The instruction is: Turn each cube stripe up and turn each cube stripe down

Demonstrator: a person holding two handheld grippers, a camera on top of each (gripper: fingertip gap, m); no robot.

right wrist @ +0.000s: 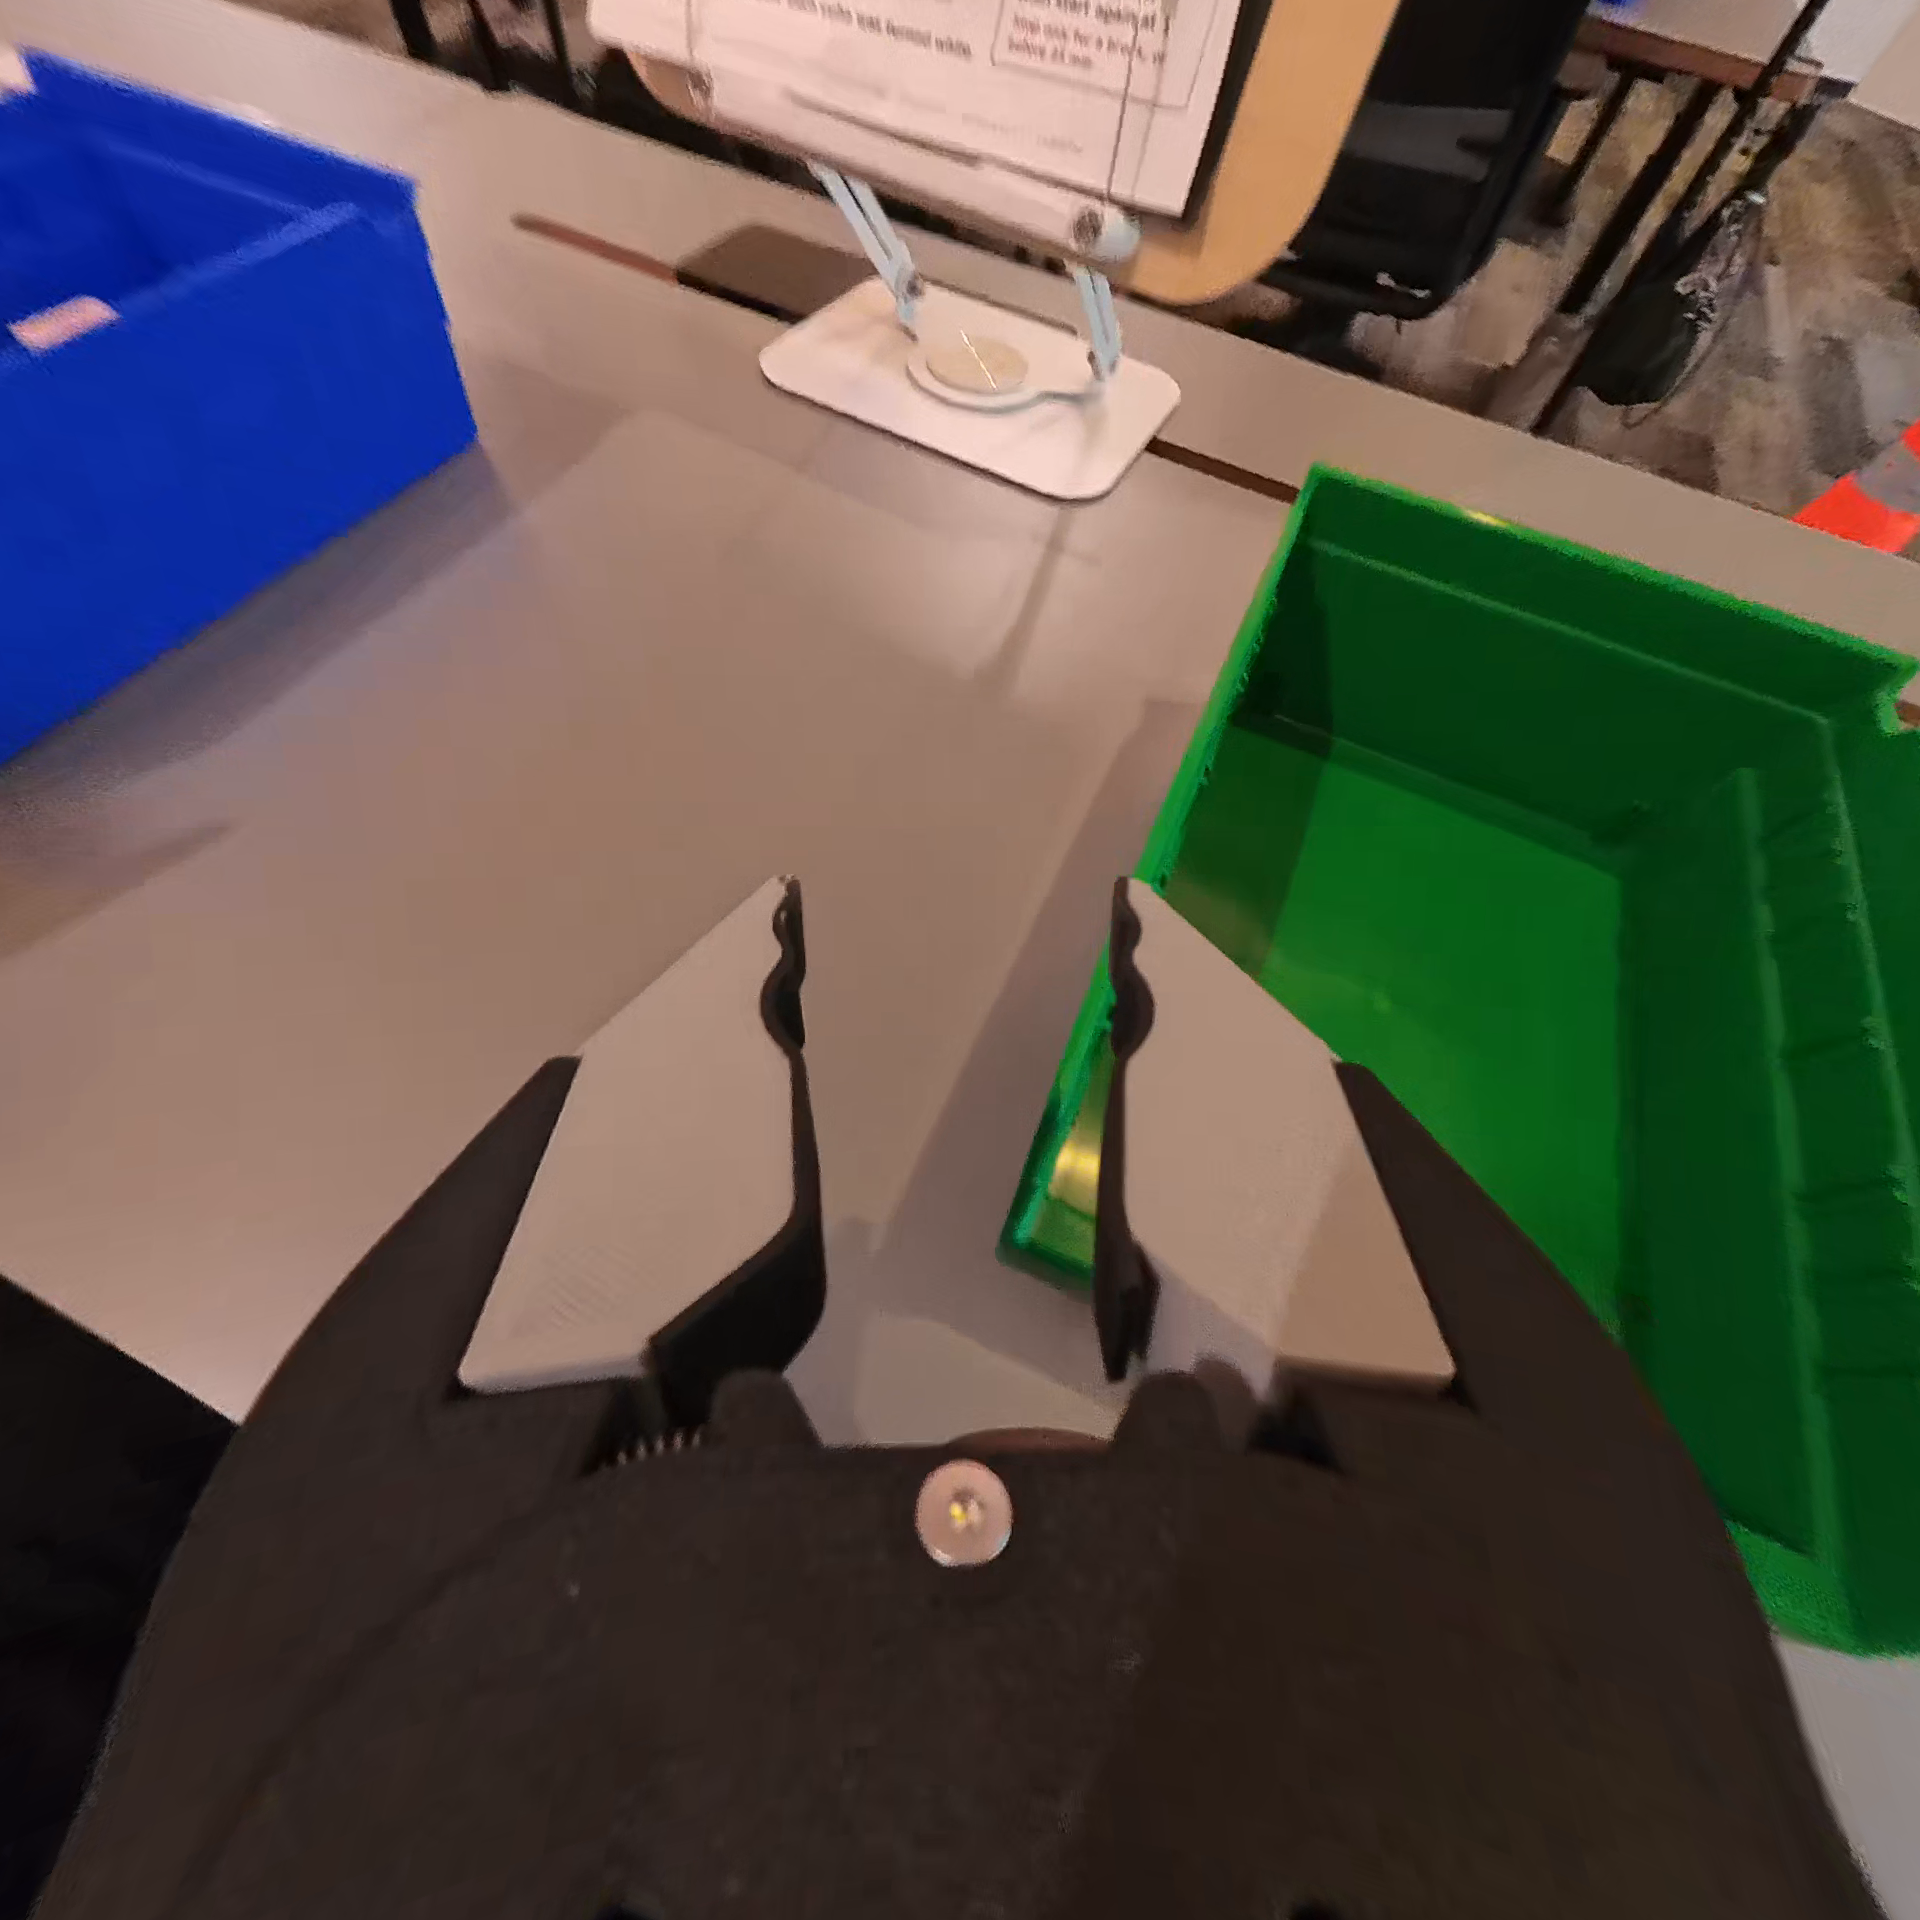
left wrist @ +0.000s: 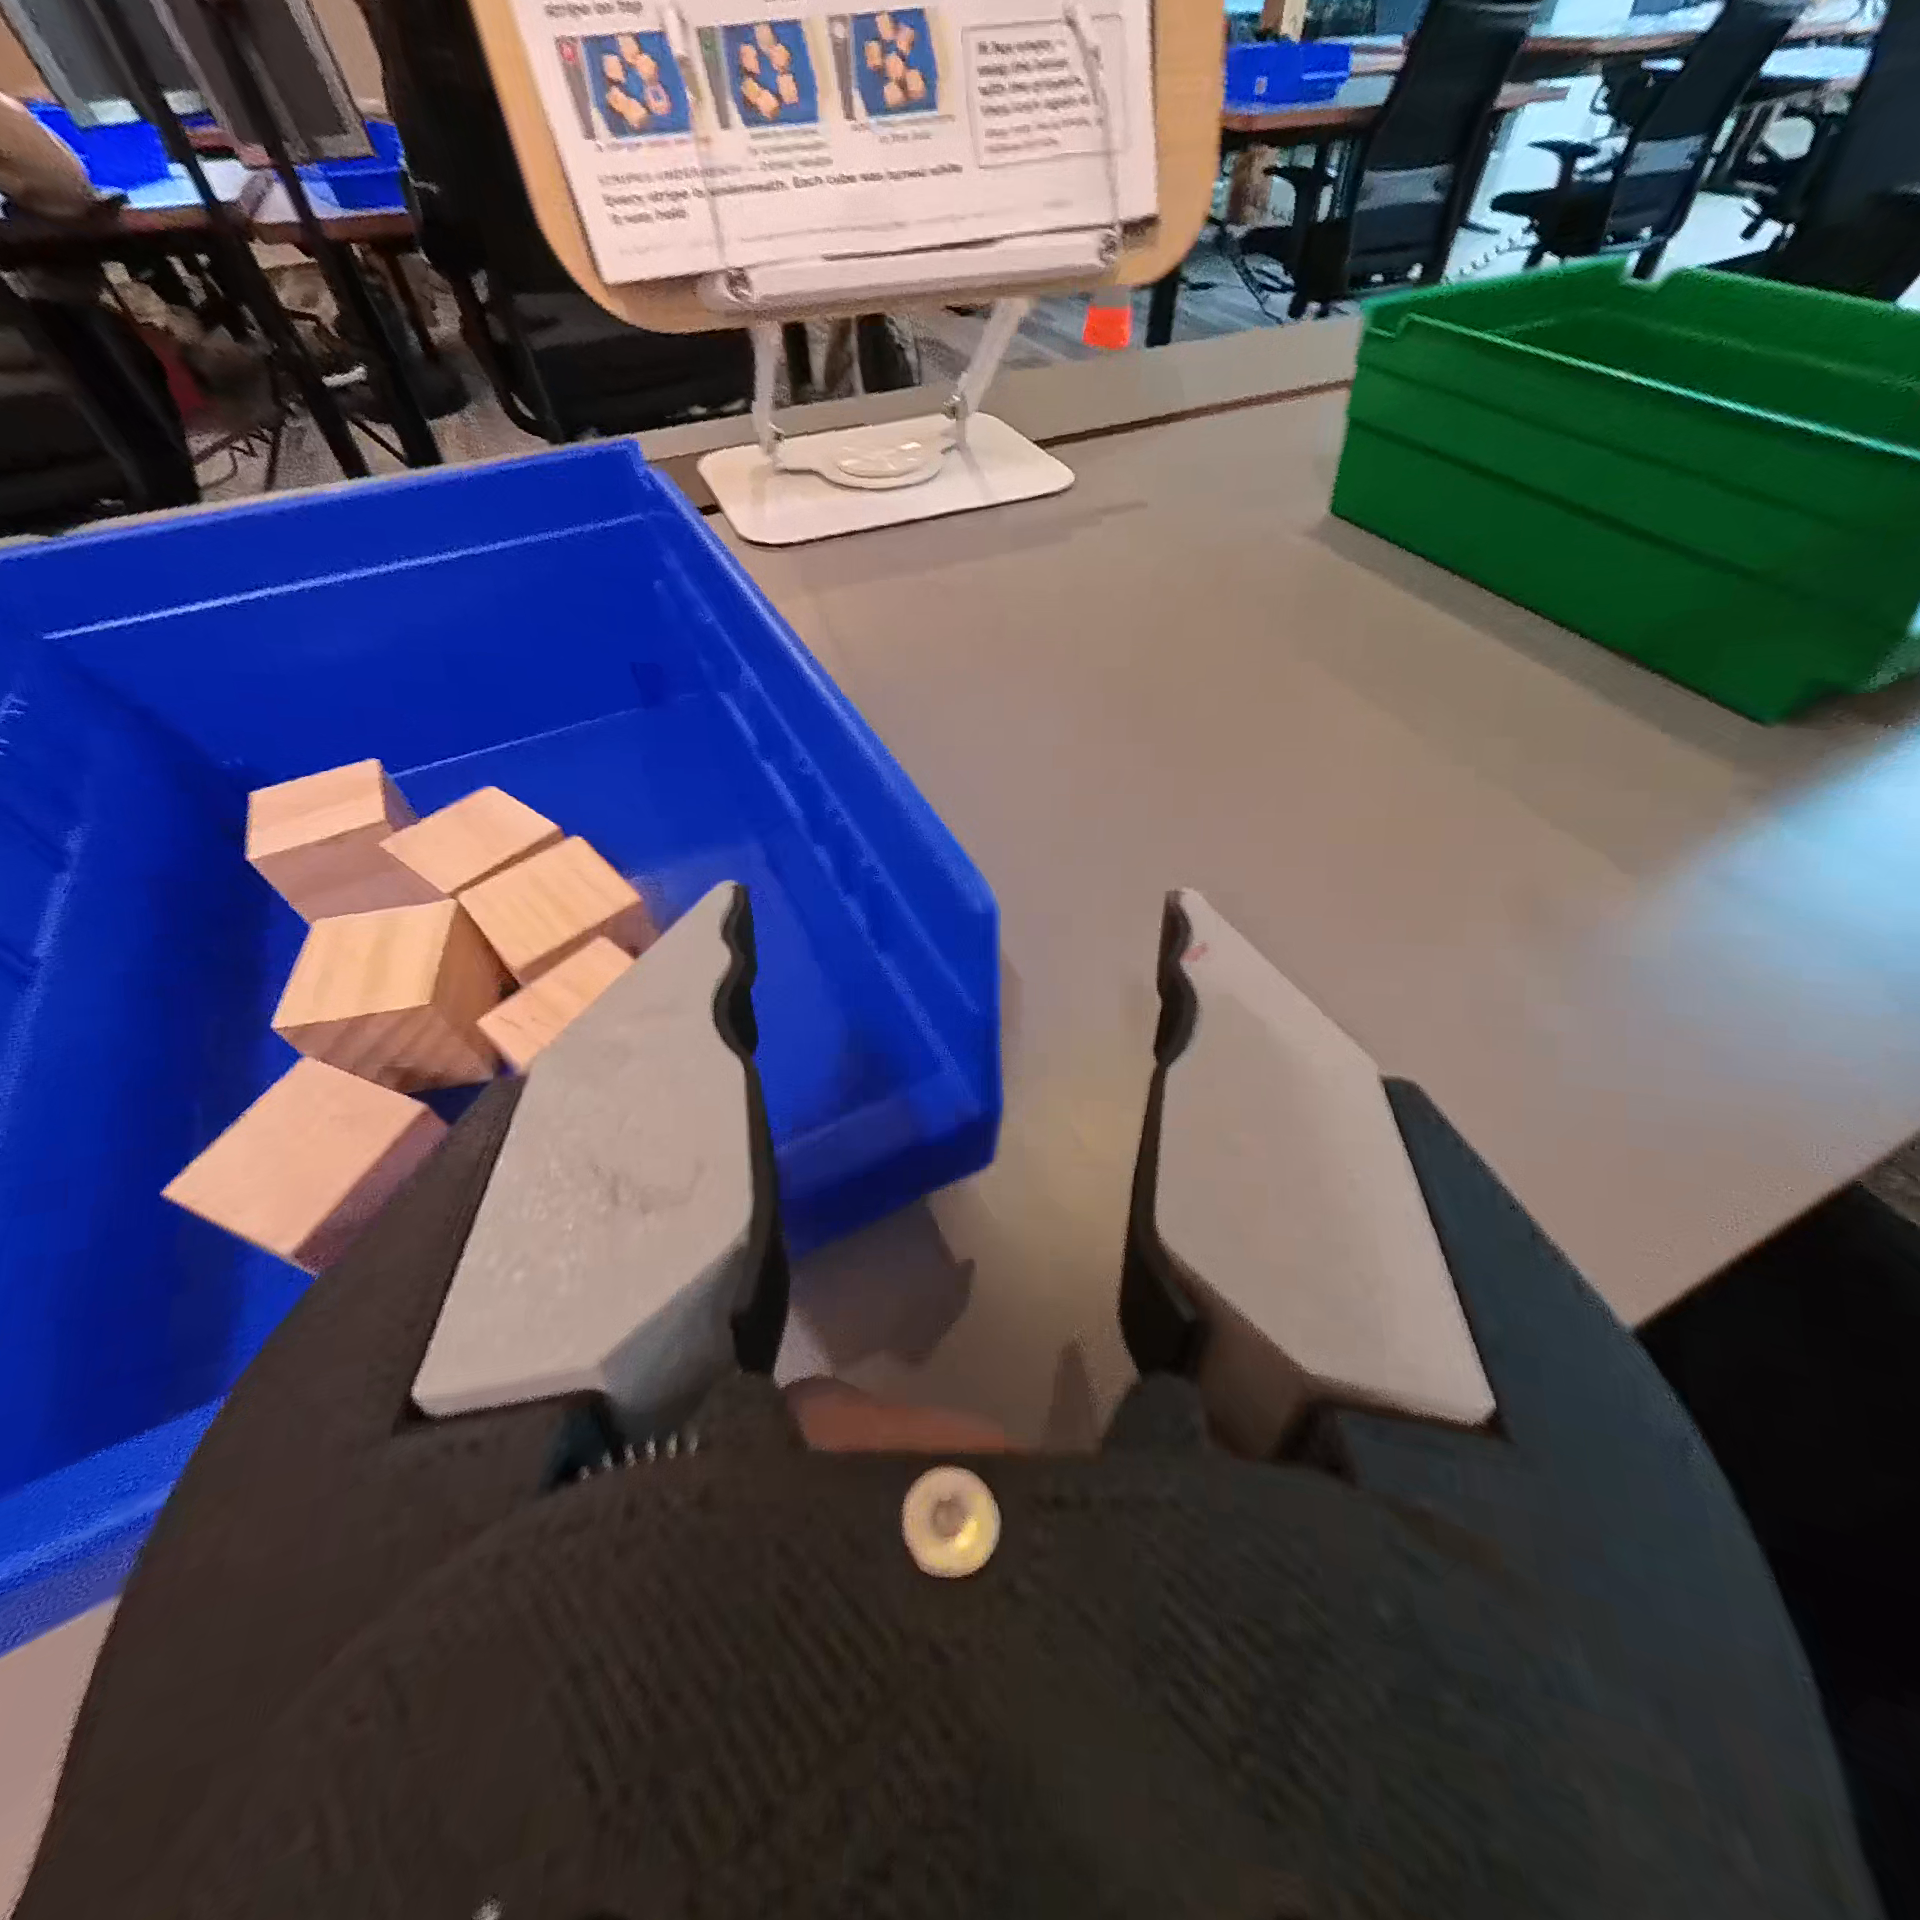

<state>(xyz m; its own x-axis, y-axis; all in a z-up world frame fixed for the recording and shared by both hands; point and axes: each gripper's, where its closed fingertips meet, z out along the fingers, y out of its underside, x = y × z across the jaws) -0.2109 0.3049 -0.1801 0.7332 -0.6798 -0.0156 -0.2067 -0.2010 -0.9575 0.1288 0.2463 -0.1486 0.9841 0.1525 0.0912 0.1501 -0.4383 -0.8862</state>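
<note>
- The grey tabletop (left wrist: 1299,790) carries everything; its middle stretch lies between two bins.
- The blue bin (left wrist: 644,582) sits on the left side, the green bin (right wrist: 1558,935) well apart on the right. The green bin's floor is bare in the right wrist view.
- A document stand (left wrist: 883,473) with a printed sheet stands at the far edge, between the two bins.
- The left gripper (left wrist: 954,925) hangs over the near right corner of the blue bin, its fingers (left wrist: 634,1122) spread apart and holding nothing.
- The right gripper (right wrist: 954,914) hangs over the tabletop at the green bin's near left corner, its fingers (right wrist: 686,1122) likewise parted and empty; the right finger overlaps the bin's wall in the picture.
- The cubes (left wrist: 384,987), plain pale wood, lie clustered in the blue bin's left part, touching one another, several tilted. No stripe shows on the faces in view.
</note>
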